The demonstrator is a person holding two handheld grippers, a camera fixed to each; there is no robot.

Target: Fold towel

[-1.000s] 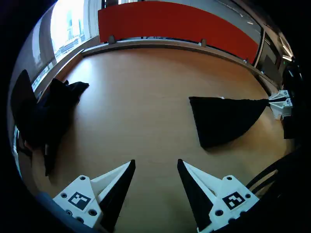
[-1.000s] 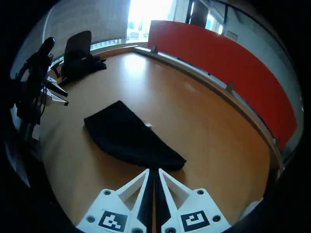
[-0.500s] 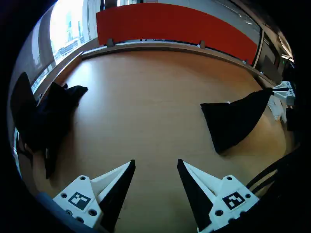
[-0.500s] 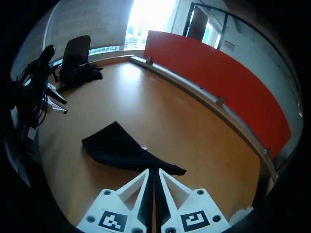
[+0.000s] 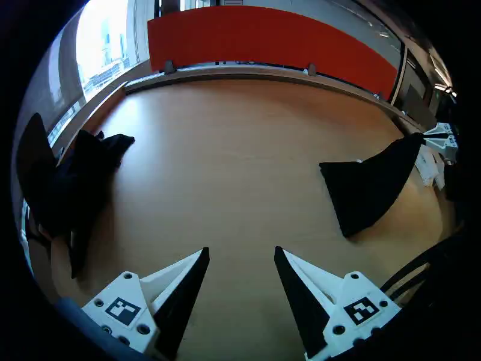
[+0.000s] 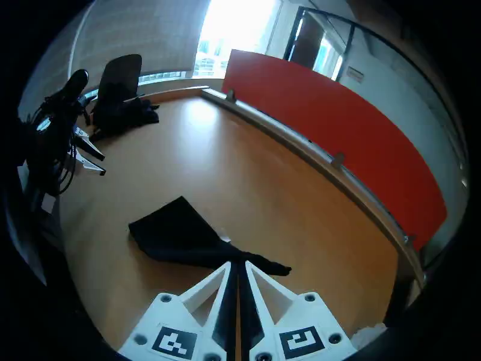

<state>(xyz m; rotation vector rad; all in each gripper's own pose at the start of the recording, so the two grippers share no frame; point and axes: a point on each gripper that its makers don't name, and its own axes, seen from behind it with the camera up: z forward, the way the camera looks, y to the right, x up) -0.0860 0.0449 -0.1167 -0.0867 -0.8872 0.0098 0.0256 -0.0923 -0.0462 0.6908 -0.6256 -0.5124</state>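
A black towel (image 5: 367,183) lies on the wooden table (image 5: 240,150), off to the right of my left gripper (image 5: 240,253). That gripper is open above bare wood and holds nothing. The towel's far corner rises off the table to my right gripper (image 5: 436,137) at the right edge. In the right gripper view, my right gripper (image 6: 238,265) is shut on that corner of the towel (image 6: 177,237), whose other end rests on the table. The left gripper (image 6: 89,157) appears far left there, held by a person's hand.
A dark heap of cloth (image 5: 84,168) lies at the table's left end, by a black chair (image 6: 117,78). A red divider panel (image 5: 270,36) runs along the table's far edge. Windows stand behind it.
My right gripper has lifted its towel corner and pulled it away, so the towel has bunched narrower and slid right in the left gripper view. The left gripper has stayed put.
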